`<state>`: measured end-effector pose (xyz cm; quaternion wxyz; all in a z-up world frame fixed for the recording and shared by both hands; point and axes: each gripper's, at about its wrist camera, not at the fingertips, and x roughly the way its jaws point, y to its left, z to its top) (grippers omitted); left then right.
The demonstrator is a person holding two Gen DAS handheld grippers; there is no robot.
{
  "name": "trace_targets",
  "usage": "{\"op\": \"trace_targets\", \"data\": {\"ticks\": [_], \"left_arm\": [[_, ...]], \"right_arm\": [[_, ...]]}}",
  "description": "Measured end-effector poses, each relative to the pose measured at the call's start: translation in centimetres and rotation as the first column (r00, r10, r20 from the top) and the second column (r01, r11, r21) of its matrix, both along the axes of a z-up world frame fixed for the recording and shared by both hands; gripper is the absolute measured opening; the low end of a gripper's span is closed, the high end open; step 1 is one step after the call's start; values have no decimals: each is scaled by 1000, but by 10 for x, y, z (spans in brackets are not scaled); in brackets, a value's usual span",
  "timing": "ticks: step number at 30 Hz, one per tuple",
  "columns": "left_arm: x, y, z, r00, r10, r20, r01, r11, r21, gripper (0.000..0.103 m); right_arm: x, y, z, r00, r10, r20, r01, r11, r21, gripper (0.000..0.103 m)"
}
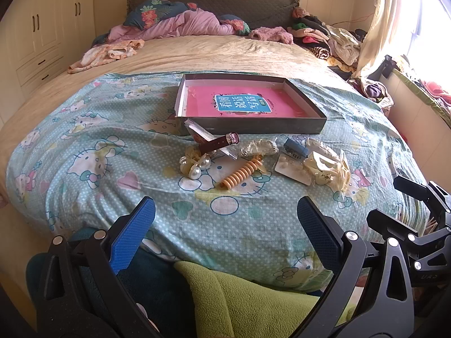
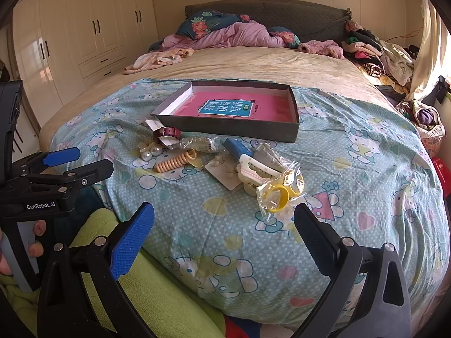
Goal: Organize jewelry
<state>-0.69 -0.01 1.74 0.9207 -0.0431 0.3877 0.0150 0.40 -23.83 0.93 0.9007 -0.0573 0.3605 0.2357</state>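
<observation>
A shallow dark box [image 1: 253, 126] [image 2: 231, 127] with a pink book in it lies on the Hello Kitty sheet [image 1: 112, 140]. In front of it lies a pile of jewelry: a maroon watch [image 1: 218, 141] [image 2: 166, 133], pearl pieces [image 1: 194, 166] [image 2: 150, 152], an orange spiral band [image 1: 241, 174] [image 2: 173, 162], a card of earrings [image 1: 291, 169] [image 2: 225, 173], a blue box [image 1: 296, 148] [image 2: 236, 148], and bagged yellow bangles [image 2: 279, 194]. My left gripper [image 1: 225, 225] [image 2: 76, 160] is open and empty, short of the pile. My right gripper [image 2: 224, 232] is open and empty, just short of the bangles.
Crumpled pink bedding and pillows [image 1: 180, 25] lie at the headboard. A heap of clothes [image 1: 332, 39] sits at the far right by the curtain. Wardrobe doors [image 2: 93, 28] stand on the left. A green fleece [image 1: 239, 301] lies under the grippers at the bed's near edge.
</observation>
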Motion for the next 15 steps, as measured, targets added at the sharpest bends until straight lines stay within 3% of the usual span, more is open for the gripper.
{"op": "trace_targets", "data": {"ticks": [15], "left_arm": [[4, 2, -4, 1000, 2, -11, -2, 1000, 1, 94]], "right_arm": [[8, 1, -1, 1000, 24, 2, -24, 1000, 16, 99]]}}
